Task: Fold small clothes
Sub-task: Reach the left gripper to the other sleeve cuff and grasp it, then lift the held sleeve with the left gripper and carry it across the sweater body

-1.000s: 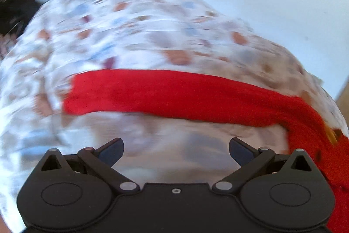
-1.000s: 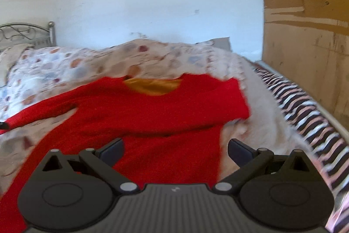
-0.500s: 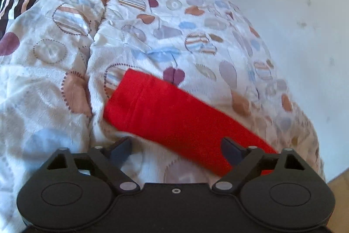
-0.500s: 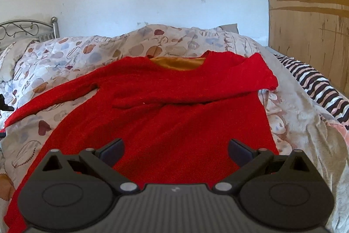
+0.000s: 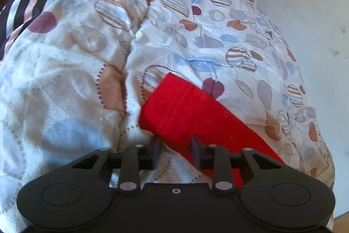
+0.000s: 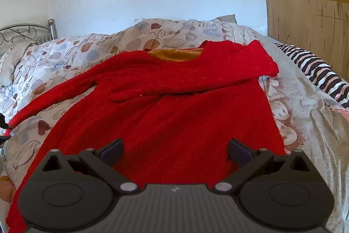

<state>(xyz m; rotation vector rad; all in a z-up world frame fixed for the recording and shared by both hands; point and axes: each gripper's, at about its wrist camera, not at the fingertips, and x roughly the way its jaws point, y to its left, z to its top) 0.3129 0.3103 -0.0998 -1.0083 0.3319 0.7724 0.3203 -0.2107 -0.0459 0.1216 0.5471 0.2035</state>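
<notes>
Bed quilt [image 5: 196, 40]: L gripper [image 5: 176, 150] seemingly pinching red sleeve [image 5: 196, 115]; R gripper [image 6: 175, 151] open.

The sleeve [image 5: 192, 115] runs under the left gripper [image 5: 175, 151] – whether the fingers [image 5: 156, 151] pinch cloth or only straddle it cannot be told. The sweater [image 6: 165, 106] hem is hidden behind the right gripper [image 6: 175, 151]; its far cuff is cut off at the frame's left edge.
</notes>
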